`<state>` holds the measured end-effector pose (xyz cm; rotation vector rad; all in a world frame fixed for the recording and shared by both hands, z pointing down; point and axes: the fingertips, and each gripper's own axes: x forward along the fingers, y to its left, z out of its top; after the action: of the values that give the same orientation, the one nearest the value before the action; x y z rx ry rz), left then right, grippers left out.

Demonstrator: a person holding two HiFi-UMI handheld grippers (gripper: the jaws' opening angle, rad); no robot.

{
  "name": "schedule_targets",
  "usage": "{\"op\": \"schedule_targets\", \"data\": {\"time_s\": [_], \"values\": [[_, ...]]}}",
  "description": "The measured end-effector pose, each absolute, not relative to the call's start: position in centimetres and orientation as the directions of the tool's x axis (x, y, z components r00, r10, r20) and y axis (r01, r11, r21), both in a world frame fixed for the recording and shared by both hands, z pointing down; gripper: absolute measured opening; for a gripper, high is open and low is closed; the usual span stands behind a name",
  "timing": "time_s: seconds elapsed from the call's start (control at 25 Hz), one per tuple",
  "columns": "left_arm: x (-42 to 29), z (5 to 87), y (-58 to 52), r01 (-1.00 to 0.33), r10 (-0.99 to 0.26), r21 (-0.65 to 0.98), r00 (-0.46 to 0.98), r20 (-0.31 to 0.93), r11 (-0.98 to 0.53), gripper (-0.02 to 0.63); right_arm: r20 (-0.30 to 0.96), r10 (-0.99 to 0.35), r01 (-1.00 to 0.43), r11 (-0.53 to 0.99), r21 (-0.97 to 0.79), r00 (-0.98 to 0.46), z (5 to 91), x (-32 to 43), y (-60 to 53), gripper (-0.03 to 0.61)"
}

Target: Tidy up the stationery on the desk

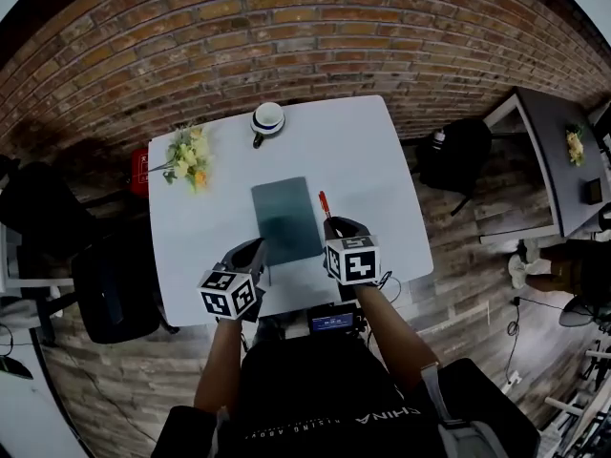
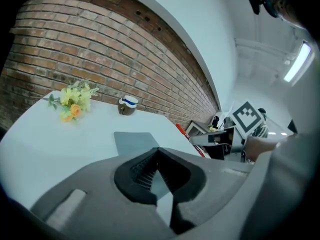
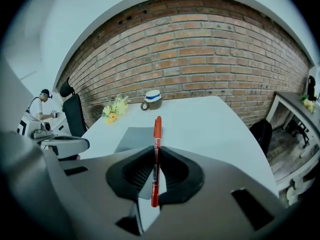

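Because the red pen (image 3: 157, 131) juts far ahead of the right claw (image 3: 154, 154) gripping it, a jolt could pivot it loose; the left claw (image 2: 159, 155) is closed and empty.

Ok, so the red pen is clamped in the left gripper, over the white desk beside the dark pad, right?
Not quite. The red pen is clamped in the right gripper, not the left; the right gripper view shows it between the jaws. The left gripper is shut on nothing. The rest holds: the pen is over the white desk, beside the dark pad.
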<state>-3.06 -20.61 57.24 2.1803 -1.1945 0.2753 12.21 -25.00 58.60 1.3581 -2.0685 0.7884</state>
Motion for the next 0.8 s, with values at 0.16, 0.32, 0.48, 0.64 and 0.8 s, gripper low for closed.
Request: {"op": "schedule_targets", "data": {"time_s": [0.16, 0.32, 0.48, 0.64, 0.8], "values": [[-3.0, 59.5, -20.2, -0.826, -0.673, 0.446, 0.549, 0.495, -0.345, 0.011, 0.739, -0.567, -0.925, 0.313, -0.214, -0.363, 61.3, 12.5, -25.8, 0.051], [-2.8, 61.1, -20.0, -0.834, -0.663, 0.455, 0.535, 0.524, -0.313, 0.011, 0.763, -0.527, -0.923, 0.295, -0.248, -0.374, 63.7, 12.9, -26.7, 0.051], [-3.1, 62.2, -19.9, -0.844, -0.656, 0.451, 0.52, 0.548, -0.292, 0.011, 0.783, -0.487, -0.919, 0.276, -0.282, -0.387, 65.5, 12.9, -27.1, 0.051], [-3.5, 62.9, -19.8, -0.85, -0.654, 0.451, 0.507, 0.562, -0.271, 0.011, 0.791, -0.459, -0.912, 0.268, -0.312, -0.405, 66.6, 12.5, -27.1, 0.051], [-3.6, 63.4, -19.7, -0.852, -0.653, 0.457, 0.501, 0.569, -0.256, 0.011, 0.796, -0.438, -0.906, 0.261, -0.333, -0.419, 67.5, 12.0, -26.9, 0.051]]}}
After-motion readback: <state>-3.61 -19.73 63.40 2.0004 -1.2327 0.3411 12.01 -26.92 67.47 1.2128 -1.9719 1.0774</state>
